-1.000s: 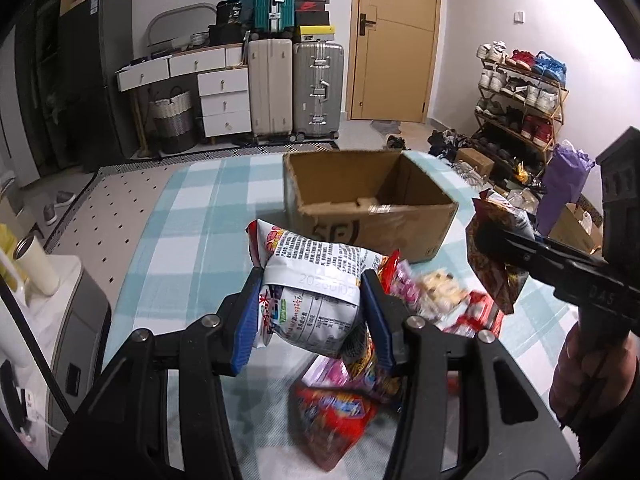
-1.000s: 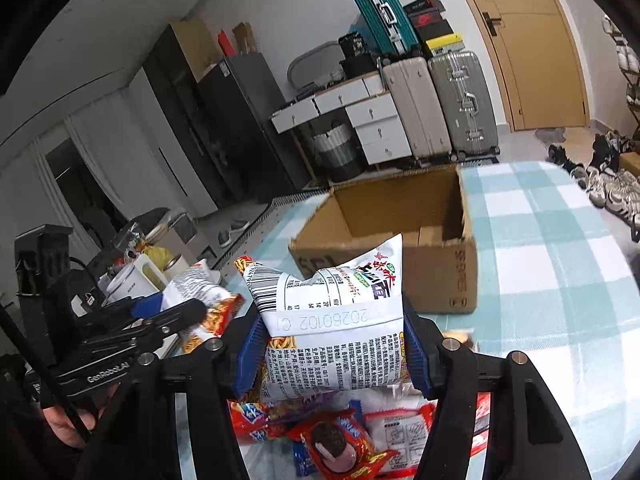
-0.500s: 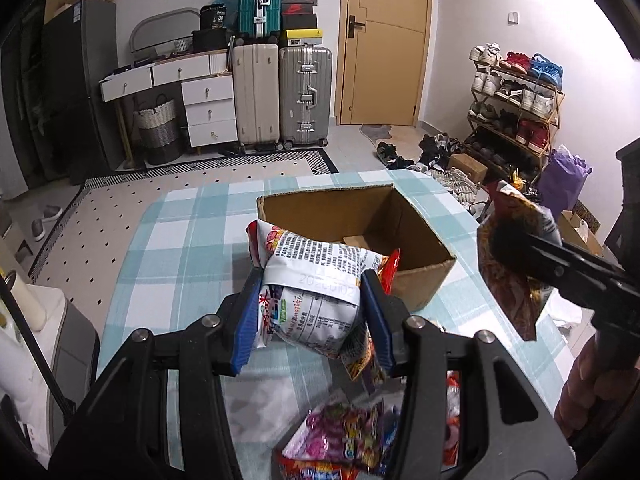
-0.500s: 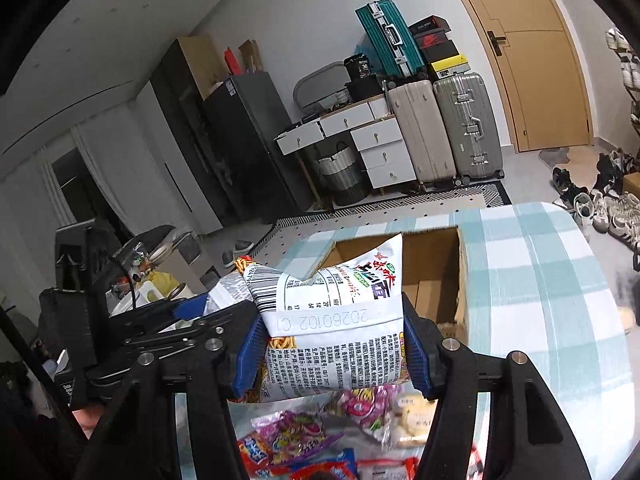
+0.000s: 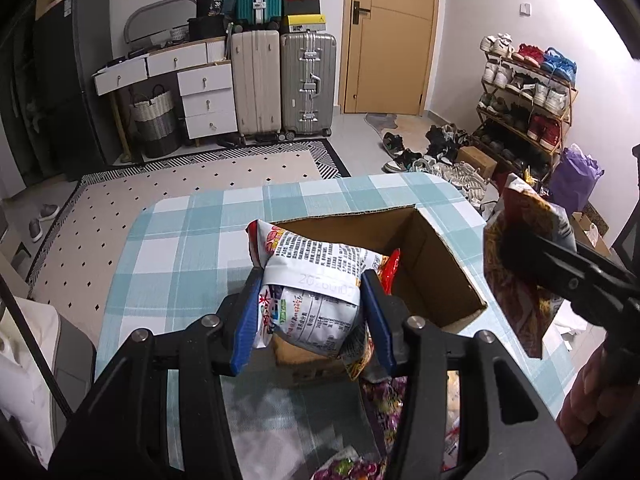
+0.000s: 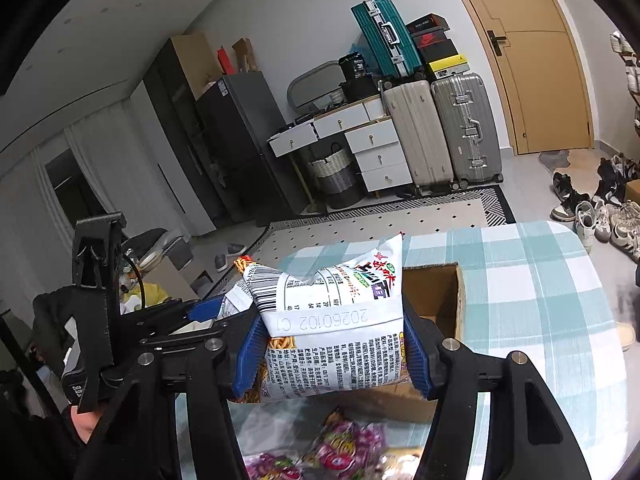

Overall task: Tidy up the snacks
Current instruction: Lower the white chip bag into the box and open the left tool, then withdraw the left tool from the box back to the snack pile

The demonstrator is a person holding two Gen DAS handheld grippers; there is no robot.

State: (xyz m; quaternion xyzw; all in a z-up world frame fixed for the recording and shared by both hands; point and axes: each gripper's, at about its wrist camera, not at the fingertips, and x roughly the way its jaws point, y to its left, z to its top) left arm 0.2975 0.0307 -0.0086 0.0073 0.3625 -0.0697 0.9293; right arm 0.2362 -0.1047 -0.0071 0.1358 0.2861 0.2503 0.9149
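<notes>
So both hands are carrying puffy white snack bags with black printed text and a date stamp across the middle. The left gripper [image 5: 310, 312] is clamping its white printed snack bag [image 5: 316, 284] between the blue pads, hanging it right over the near edge of the open brown cardboard box [image 5: 436, 276] sitting on the teal-and-white checked tablecloth [image 5: 168, 248]. The right gripper [image 6: 332, 348] is squeezing the other white snack bag with the barcode corner [image 6: 336, 316], also just in front of the box. The left view is showing the right-hand bag from its side, where it's looking dark red and brown [image 5: 520, 264], and it's showing the box interior better; the right view is giving the readable back label instead. A pile of loose bright wrapped snacks [image 6: 340, 448] is getting cut off at the bottom and blocked by gripper arms, so I can't count them. The box floor is mostly hidden too.
</notes>
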